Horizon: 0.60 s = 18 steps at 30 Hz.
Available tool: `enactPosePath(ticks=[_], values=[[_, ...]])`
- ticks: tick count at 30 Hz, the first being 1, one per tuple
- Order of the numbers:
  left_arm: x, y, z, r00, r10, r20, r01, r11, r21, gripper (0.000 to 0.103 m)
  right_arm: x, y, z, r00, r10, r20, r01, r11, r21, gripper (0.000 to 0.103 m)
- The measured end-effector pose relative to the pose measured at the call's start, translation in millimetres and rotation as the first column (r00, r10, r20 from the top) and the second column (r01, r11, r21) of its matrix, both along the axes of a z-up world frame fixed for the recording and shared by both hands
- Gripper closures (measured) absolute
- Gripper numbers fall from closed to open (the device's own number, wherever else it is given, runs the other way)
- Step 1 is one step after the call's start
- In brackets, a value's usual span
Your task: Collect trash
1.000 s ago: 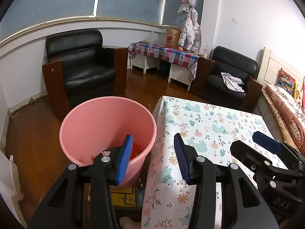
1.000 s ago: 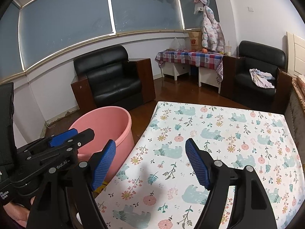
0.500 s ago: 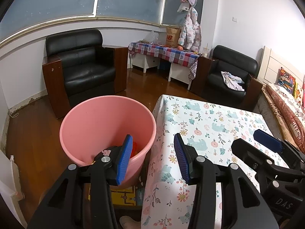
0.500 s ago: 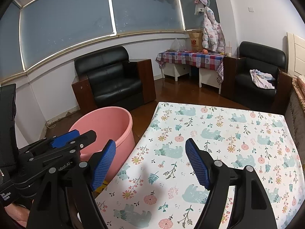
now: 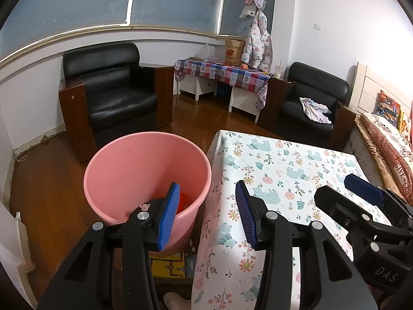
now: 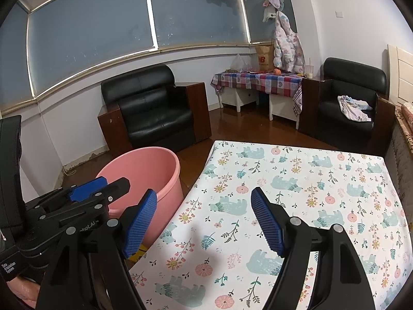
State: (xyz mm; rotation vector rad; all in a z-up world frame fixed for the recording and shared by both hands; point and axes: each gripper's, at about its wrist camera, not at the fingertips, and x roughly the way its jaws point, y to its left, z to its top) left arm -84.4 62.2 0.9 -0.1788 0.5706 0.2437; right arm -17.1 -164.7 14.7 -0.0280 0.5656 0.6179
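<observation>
One pink bucket stands on the floor at nine o'clock of the table, its orange contents half hidden behind a blue pad. Two grippers hover: left gripper over the bucket's edge, right gripper over the cloth, both with jaws wide and empty. Two black armchairs sit beyond at twelve o'clock.

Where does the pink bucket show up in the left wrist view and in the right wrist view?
Left wrist: pink bucket sits left of centre, partly behind the left claw, beside the floral tablecloth.
Right wrist: pink bucket lies lower left, behind the right claw.
Shared landmark: the black armchair behind the bucket.
</observation>
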Motion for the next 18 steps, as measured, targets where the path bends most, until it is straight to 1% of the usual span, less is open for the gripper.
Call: enactPosePath(ticks=[18], values=[[-1.3, -0.7, 1.3, 1.0, 0.02, -0.01, -0.02, 1.0, 0.007, 0.057, -2.3, -2.0, 1.2, 1.0, 0.0, 0.0, 0.0, 1.0, 0.002, 0.029]])
